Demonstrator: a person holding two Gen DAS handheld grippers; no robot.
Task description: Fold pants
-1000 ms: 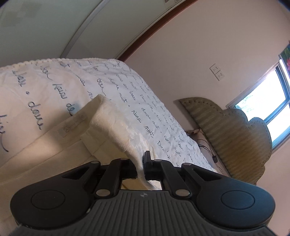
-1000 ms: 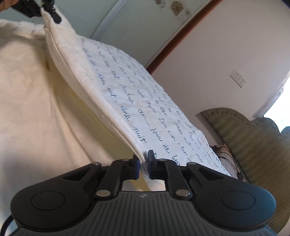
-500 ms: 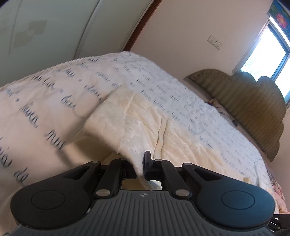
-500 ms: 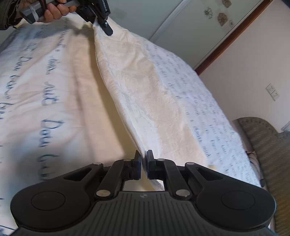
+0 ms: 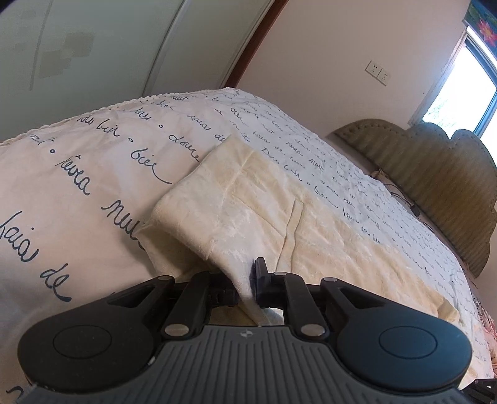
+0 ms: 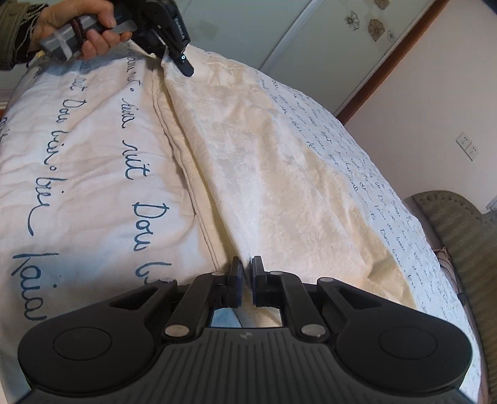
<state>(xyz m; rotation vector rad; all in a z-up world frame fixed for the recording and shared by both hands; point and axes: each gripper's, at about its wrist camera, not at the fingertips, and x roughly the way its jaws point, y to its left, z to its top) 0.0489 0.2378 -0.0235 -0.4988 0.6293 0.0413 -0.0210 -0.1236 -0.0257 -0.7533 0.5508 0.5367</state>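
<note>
We see cream pants (image 6: pixel 279 174) lying folded lengthwise on a bed (image 6: pixel 77 186) whose white cover carries dark blue handwriting. Our left tongs (image 5: pixel 245 279) have just been easing apart, with a corner of the pants between them; we cannot tell whether the pads still press on the cloth. Our right tongs (image 6: pixel 245 273) are pressed together, pinching the pants' near edge. From the right wrist view, a hand (image 6: pixel 93 28) holds the left tongs (image 6: pixel 183 66) at the pants' far end. A padded green headboard (image 5: pixel 435 174) stands beside the bed, under a bright window (image 5: pixel 459 90).
</note>
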